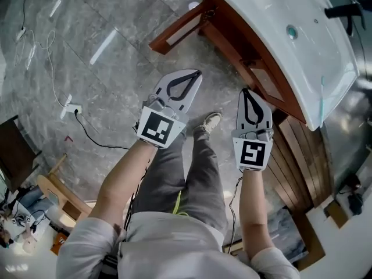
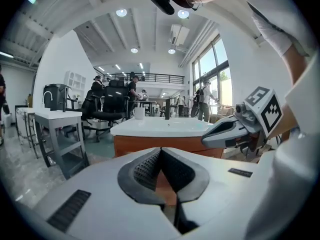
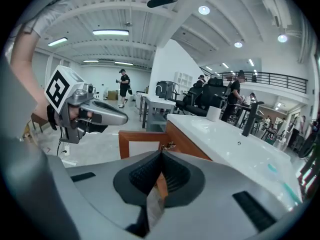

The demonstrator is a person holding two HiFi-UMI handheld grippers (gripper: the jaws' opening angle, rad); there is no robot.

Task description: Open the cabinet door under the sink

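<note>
— How do our jaws stand?
— Both pairs are pressed together at the tips, with nothing between them. Our left gripper (image 1: 196, 74) and right gripper (image 1: 246, 92) hang side by side in the air, touching nothing.
— And the door?
— The red-brown wooden cabinet door with its pale panel (image 1: 177, 29) already stands swung out at 12 o'clock from our left gripper. It is hinged to the red-brown wooden cabinet (image 1: 232, 48) under the glossy white bench with the moulded sink (image 1: 273, 16).
— Anything inside?
— A green drain plug (image 1: 292, 32) sits in the sink. We cannot see into the cabinet.
— Room to move?
— The bench edge runs close at 1 to 3 o'clock of our right gripper. The grey marble floor (image 1: 133, 16) spreads from 9 to 11 o'clock, with a white power strip (image 1: 71, 107) and its black cable (image 1: 93, 135).
</note>
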